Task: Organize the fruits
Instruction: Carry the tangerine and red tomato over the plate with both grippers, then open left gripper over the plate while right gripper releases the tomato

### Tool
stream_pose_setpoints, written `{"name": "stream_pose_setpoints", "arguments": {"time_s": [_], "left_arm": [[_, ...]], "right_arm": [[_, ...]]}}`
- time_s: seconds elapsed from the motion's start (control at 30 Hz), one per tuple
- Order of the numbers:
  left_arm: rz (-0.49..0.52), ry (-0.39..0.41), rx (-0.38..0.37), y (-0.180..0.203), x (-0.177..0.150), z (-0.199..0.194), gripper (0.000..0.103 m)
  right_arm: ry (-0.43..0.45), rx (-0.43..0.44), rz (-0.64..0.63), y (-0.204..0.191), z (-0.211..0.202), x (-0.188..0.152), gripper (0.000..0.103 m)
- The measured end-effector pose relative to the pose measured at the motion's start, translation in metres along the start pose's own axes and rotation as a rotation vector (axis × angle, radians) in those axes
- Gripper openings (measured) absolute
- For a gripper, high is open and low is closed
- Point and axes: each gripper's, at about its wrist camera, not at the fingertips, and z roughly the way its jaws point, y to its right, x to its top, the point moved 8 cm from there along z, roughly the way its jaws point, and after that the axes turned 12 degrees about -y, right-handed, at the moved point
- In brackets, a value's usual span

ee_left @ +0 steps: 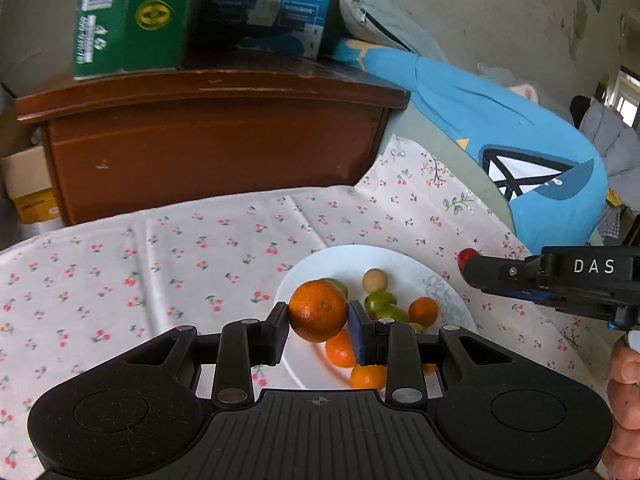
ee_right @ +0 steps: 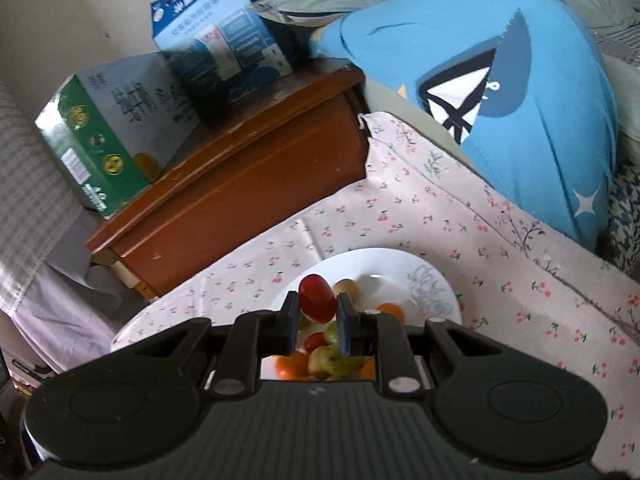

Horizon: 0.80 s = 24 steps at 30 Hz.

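Item: orange mandarin [ee_left: 318, 310], pinched between the pads of the left gripper [ee_left: 319, 320], held above the white plate [ee_left: 320, 264]. Item: small red tomato [ee_right: 316, 298], clamped in the right gripper [ee_right: 317, 312], likewise raised over the plate. Remaining on the plate: more mandarins [ee_left: 423, 311], green fruits [ee_left: 380, 300] and one pale round fruit [ee_left: 375, 280]. The plate stood near the table's right edge on a cherry-print cloth [ee_left: 180, 248]. Beyond the far edge: a brown wooden cabinet [ee_left: 208, 140] carrying a green carton [ee_left: 128, 16] and a blue box [ee_left: 276, 4]; a blue cushion [ee_left: 500, 128] lay at the far right corner.
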Motion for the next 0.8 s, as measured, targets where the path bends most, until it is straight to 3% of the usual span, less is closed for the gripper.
{"name": "stream_pose_setpoints", "arguments": {"time_s": [0.4, 0.53, 0.57, 0.6, 0.67, 0.73, 0.8], "left_arm": [[0.013, -0.038, -0.022, 0.014, 0.011, 0.047, 0.029], [0.030, -0.023, -0.030, 0.022, 0.015, 0.046, 0.036], [0.034, -0.019, -0.025, 0.023, 0.016, 0.044, 0.047], [0.033, -0.015, -0.009, 0.024, 0.017, 0.042, 0.064], [0.035, 0.005, 0.020, 0.024, 0.018, 0.033, 0.075], [0.058, 0.017, 0.013, 0.026, 0.020, 0.024, 0.077], [0.052, 0.000, 0.030, 0.025, 0.021, 0.017, 0.091]], "right_arm": [[-0.086, -0.044, 0.067, 0.025, 0.043, 0.002, 0.023], [-0.086, -0.040, 0.085, 0.029, 0.044, 0.004, 0.023], [-0.083, -0.038, 0.086, 0.029, 0.043, 0.004, 0.023], [-0.082, -0.035, 0.087, 0.028, 0.042, 0.005, 0.024], [-0.080, -0.025, 0.089, 0.027, 0.040, 0.008, 0.028], [-0.075, -0.023, 0.088, 0.025, 0.037, 0.010, 0.039], [-0.060, -0.027, 0.083, 0.023, 0.032, 0.012, 0.041]]}}
